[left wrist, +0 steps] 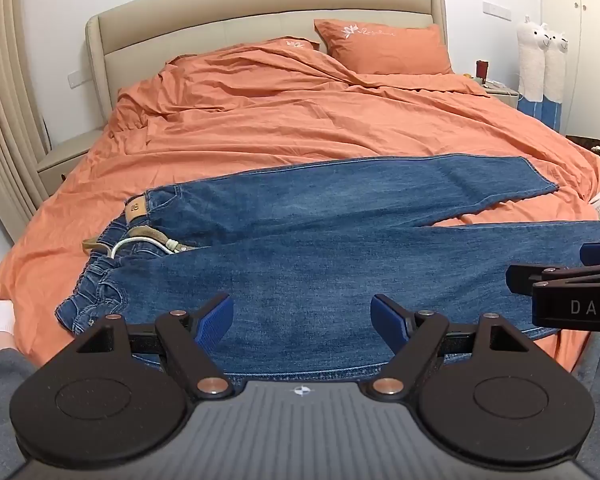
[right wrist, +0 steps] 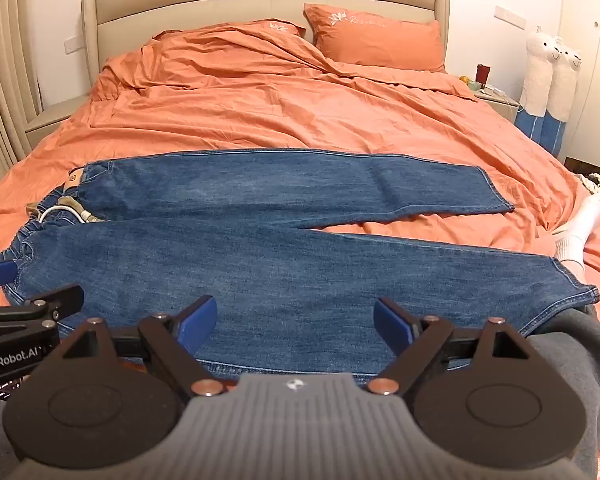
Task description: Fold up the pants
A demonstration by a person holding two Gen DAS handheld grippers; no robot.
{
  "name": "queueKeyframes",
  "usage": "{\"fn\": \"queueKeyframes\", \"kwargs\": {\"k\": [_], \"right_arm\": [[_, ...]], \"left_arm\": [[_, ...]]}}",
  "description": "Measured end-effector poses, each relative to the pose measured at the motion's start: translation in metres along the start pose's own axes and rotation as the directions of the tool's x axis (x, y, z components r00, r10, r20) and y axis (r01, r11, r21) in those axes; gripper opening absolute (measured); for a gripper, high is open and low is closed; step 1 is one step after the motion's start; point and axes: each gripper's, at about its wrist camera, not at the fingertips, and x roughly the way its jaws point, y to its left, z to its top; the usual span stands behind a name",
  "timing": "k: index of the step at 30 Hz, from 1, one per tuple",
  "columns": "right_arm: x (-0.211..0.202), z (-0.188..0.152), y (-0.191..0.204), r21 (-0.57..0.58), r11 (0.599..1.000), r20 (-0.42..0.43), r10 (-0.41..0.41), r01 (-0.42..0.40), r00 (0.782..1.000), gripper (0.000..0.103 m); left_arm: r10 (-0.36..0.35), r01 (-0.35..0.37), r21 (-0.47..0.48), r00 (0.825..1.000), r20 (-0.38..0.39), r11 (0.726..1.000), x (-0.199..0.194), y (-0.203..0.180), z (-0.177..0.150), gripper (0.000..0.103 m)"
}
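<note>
Because the jeans (right wrist: 260,264) lie spread flat along the bed's (right wrist: 300,112) near edge for folding, left gripper (left wrist: 302,316) and right gripper (right wrist: 296,318) hover with fingers wide apart, gripping nothing.

blue denim jeans (left wrist: 300,248) lie spread flat across an orange bed cover. the waistband, with a tan belt, sits at the left. both legs stretch rightward, splitting apart toward the hems.

Blue jeans (right wrist: 260,256) lie spread flat on the orange-covered bed (right wrist: 300,112), two pillows (right wrist: 376,40) at its head.
</note>
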Motion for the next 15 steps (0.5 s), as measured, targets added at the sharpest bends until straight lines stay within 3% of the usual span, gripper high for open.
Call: {"fn": "queueKeyframes", "kwargs": {"k": [15], "right_arm": [[0.0003, -0.0005, -0.0006, 0.002, 1.000, -0.002, -0.006, 0.006, 1.000, 0.082]], "left_arm": [[0.000, 0.000, -0.002, 1.000, 0.000, 1.000, -0.0001, 0.0003, 0.0000, 0.092]]}}
